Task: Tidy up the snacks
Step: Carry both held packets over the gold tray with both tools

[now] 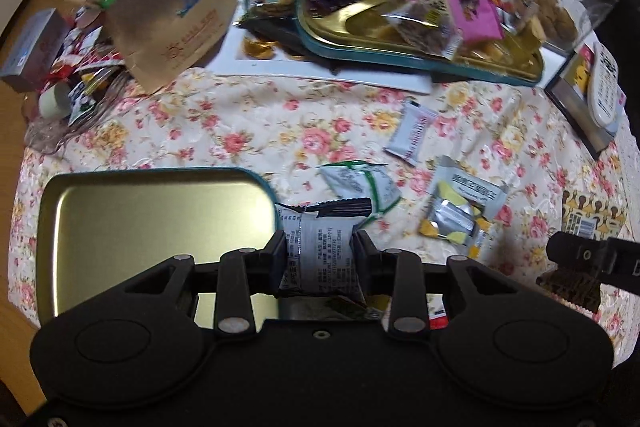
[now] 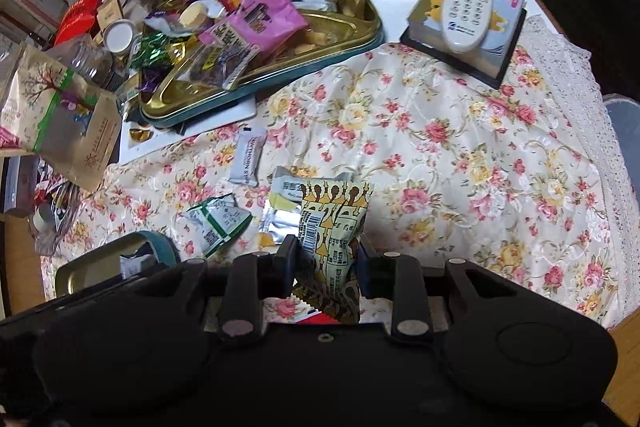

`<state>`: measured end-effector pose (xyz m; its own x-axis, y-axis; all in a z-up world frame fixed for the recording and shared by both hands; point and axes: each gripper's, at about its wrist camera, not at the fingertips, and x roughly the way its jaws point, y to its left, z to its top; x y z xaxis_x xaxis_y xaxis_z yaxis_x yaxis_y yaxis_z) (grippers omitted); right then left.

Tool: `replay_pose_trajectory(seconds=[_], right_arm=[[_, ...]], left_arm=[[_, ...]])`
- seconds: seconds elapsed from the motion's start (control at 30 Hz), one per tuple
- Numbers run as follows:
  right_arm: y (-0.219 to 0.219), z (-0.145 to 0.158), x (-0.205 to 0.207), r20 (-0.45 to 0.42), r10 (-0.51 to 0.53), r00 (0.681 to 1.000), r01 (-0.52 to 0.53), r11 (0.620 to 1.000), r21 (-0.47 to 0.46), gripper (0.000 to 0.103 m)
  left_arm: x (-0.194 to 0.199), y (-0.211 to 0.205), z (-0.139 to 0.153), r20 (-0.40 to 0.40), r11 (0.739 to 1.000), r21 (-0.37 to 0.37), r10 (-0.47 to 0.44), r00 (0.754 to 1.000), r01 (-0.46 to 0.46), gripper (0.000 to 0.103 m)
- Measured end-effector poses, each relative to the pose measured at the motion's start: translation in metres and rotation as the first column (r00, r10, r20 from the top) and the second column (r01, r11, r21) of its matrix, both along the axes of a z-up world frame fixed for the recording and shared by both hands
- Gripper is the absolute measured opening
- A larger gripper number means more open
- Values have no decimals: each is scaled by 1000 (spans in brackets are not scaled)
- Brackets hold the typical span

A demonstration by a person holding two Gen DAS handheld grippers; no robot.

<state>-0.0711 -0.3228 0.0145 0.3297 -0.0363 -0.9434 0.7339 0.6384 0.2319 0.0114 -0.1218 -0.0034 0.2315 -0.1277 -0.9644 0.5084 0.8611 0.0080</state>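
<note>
The left gripper pinches a black-and-white snack packet just beside the empty gold tin tray on the floral tablecloth. The right gripper is clamped on a yellow-and-brown patterned packet. 3 loose packets lie between them and the heaped snack tin; the green-edged one lies nearest the tray.

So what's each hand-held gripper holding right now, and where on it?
Left hand-held gripper: black-and-grey packet, pinched across its middle. Right hand-held gripper: yellow-brown packet, gripped at mid-body.
</note>
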Motion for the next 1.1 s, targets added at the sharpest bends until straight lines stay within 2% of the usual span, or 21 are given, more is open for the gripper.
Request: replay_pose_trajectory(seconds=[0.2,0.4,0.6,1.1], right_arm=[[25,-5,26,-16,64,998,-64,998,-6,31],[54,-10,52,-22,129,991,-128,992,6,31],[82,-15,77,-24,192,981,-192,981,11,31],[149,-13,121,22,340,940,-340,940,24,32]], left_arm=[[16,29,1,16,998,34,46,999,-47,44],[31,54,1,5,994,40,99,995,-99,44],[39,74,7,33,992,46,118,992,-119,44],[72,132,2,17,967,73,243,970,-244,44]])
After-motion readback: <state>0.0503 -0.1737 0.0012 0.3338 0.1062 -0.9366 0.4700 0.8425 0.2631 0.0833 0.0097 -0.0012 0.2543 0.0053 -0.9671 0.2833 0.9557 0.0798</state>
